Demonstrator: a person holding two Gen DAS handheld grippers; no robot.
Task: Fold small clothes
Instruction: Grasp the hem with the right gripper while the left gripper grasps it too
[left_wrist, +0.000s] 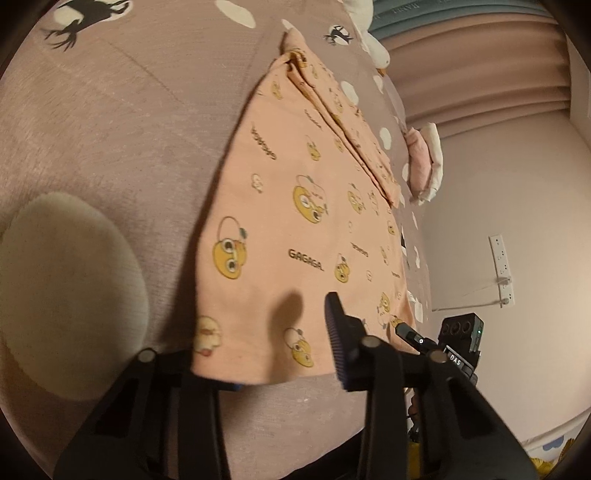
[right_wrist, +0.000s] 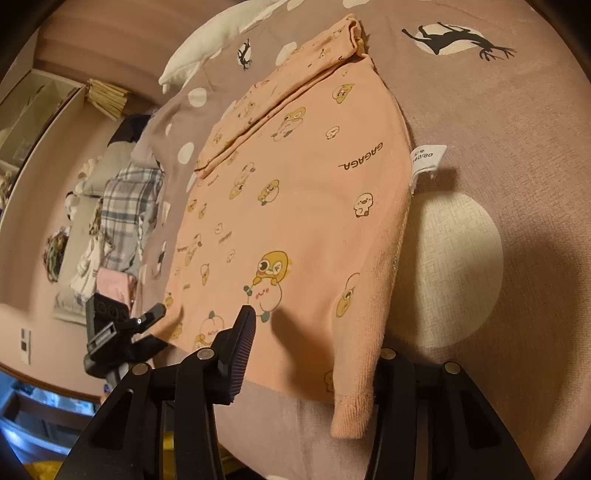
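On the bed (left_wrist: 110, 110), both grippers straddle the near hem of the peach garment (left_wrist: 295, 221), fingers (left_wrist: 338, 332) apart around cloth, its length running away ahead.

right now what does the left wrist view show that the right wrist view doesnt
Only the left wrist view: a wall socket strip and a small pink and white folded piece beyond the garment.
Only the right wrist view: the garment's white size label, a plaid cloth in a heap off to the side, and a hanging cuff.
Both: the peach cartoon-print garment on the mauve bedspread, each gripper at its near edge, the other gripper in view.
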